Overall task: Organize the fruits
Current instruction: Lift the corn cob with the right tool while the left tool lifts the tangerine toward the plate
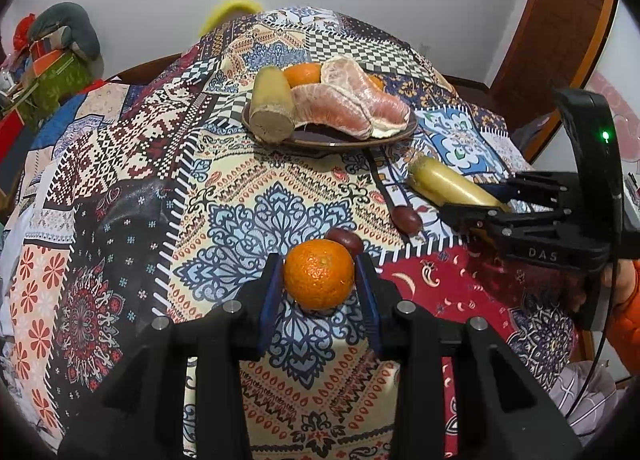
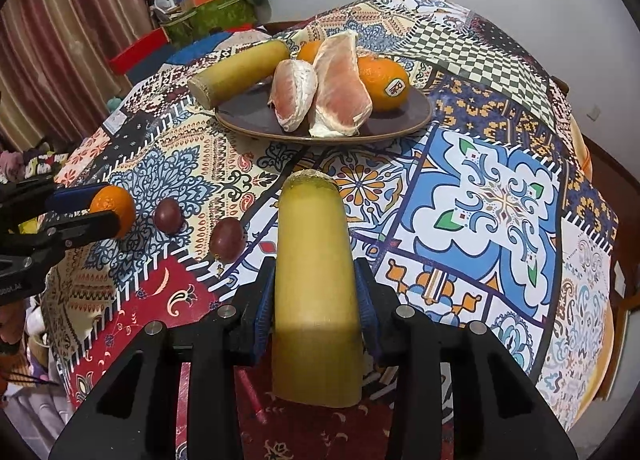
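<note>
Oranges: three; one held orange (image 1: 319, 274) between the left tongs (image 1: 319, 280), two plate oranges (image 2: 382, 82) at the far side of the plate (image 2: 256, 116)
Cane pieces: two; one held cane (image 2: 316, 292) in the right tongs (image 2: 316, 300), one plate cane (image 2: 240, 70) lying across the plate's left rim
Pomelo segments: two peeled pomelo pieces (image 2: 320, 96) side by side in the plate's middle
Dark fruits: two dark red fruits (image 2: 227, 239) on the bench cloth (image 2: 480, 196), between the two tongs and apart from both
Left tongs: clamped on the held orange, blue pads pressing its two sides; orange raised just above the cloth
Right tongs: clamped on the held cane about halfway along its length
Held cane axis: long axis runs forward along the fingers; cut far end points at the plate, near end juts back past the pads
Plate cane axis: slants from near-left to far-right
</note>
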`<act>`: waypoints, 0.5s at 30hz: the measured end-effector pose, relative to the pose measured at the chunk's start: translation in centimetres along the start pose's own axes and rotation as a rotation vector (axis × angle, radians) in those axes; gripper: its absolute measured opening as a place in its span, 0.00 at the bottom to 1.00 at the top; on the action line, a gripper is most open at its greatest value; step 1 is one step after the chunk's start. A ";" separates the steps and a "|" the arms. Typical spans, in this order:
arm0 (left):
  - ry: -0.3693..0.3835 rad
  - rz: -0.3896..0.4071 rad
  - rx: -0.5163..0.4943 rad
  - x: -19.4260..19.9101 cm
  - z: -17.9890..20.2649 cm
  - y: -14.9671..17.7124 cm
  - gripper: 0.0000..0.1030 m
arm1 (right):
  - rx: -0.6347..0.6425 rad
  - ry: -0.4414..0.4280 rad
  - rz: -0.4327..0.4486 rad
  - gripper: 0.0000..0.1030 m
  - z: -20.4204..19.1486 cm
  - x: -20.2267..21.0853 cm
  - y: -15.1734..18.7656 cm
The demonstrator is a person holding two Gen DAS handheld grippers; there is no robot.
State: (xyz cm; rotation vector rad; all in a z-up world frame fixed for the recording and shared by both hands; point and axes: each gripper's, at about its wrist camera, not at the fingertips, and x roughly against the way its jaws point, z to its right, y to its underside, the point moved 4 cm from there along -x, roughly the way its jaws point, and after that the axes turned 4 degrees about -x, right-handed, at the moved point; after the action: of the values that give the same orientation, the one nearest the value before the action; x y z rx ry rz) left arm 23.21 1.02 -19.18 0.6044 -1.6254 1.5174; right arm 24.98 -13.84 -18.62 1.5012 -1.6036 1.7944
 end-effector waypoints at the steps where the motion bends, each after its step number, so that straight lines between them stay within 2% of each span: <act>1: 0.000 0.005 0.000 0.1 0.0 -0.1 0.35 | -0.006 -0.003 0.007 0.34 0.1 0.3 0.0; 15: -0.006 0.084 -0.018 1.3 0.9 -3.4 0.35 | -0.039 0.008 0.152 0.33 1.4 5.2 -2.4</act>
State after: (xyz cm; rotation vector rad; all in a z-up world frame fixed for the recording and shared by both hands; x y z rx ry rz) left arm 24.99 -0.17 -16.04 0.5373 -1.6862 1.5606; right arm 25.40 -16.26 -13.29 1.3863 -1.7814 1.8338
